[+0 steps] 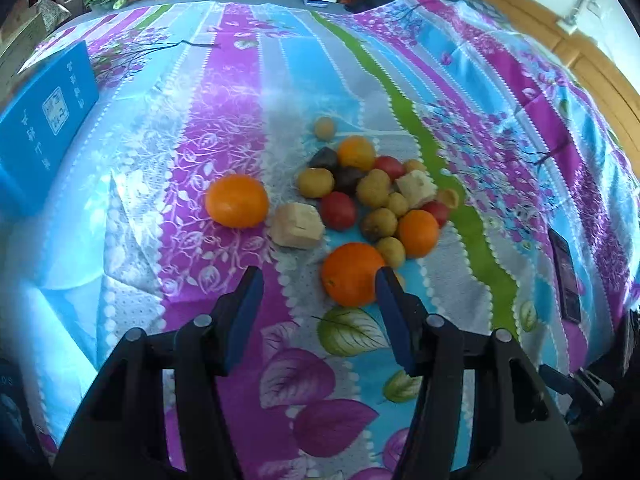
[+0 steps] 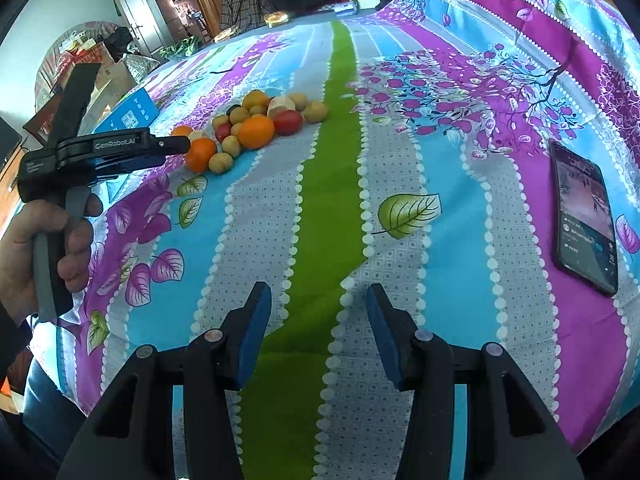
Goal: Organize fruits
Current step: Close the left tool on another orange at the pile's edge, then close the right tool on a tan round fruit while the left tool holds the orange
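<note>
A heap of fruit lies on a flowered cloth: oranges, red fruits, small yellow-brown fruits, dark fruits and pale cut chunks. In the left wrist view my left gripper (image 1: 320, 276) is open and empty, just in front of the nearest orange (image 1: 350, 274), whose right side sits beside the right finger. One orange (image 1: 237, 206) lies apart to the left, next to a pale chunk (image 1: 297, 225). In the right wrist view my right gripper (image 2: 318, 294) is open and empty over the green stripe, well short of the heap (image 2: 256, 126). The left gripper (image 2: 176, 146) shows there from the side, near an orange (image 2: 201, 154).
A blue box (image 1: 44, 120) stands at the left of the cloth. A phone (image 2: 584, 212) lies face up on the right. Clutter, clothes and a doorway line the far edge. A hand (image 2: 44, 240) holds the left gripper's handle.
</note>
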Demonstrator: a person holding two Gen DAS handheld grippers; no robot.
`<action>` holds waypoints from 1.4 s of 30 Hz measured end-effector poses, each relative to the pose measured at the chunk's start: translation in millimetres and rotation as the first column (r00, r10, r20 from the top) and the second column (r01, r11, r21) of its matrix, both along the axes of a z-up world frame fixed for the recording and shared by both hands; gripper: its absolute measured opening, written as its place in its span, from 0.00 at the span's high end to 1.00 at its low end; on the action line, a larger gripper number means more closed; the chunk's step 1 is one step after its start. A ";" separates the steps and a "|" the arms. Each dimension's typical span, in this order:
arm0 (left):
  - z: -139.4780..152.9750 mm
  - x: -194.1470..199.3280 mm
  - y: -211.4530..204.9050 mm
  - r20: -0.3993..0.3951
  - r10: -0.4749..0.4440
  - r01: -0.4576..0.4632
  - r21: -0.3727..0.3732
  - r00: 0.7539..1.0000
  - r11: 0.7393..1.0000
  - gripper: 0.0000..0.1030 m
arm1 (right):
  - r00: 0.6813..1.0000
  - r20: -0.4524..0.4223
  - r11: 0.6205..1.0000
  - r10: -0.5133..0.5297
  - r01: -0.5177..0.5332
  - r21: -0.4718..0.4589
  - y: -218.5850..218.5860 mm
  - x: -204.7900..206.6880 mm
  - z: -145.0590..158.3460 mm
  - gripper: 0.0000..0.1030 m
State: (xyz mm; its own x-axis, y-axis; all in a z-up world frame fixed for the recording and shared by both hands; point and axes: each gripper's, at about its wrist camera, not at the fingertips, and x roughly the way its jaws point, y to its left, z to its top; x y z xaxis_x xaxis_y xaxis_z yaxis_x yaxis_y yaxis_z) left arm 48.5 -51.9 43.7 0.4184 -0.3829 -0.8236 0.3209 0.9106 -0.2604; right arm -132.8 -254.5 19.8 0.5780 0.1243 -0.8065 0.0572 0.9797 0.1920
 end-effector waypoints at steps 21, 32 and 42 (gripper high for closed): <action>13.0 -6.4 6.0 0.055 0.046 -0.048 0.024 0.997 0.999 0.63 | 0.984 0.115 0.990 0.134 -0.137 0.025 48.7 60.3 22.3 0.48; 21.4 -14.8 30.3 0.136 0.091 -0.105 0.095 0.987 0.990 0.63 | 0.978 0.030 0.978 0.205 -0.205 0.029 89.6 151.0 -10.0 0.62; 19.0 -17.2 29.3 0.129 0.104 -0.116 0.090 0.986 0.989 0.63 | 0.981 -0.004 0.977 0.196 -0.195 -0.083 103.6 158.1 -23.6 0.72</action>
State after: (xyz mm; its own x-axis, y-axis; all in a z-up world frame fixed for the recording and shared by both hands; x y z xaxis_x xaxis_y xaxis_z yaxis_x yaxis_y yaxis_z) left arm 31.3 -22.6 62.7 0.5543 -0.2498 -0.7939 0.2413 0.9612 -0.1340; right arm 25.3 -151.0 -3.8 0.5524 0.1682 -0.8164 -0.1376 0.9844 0.1097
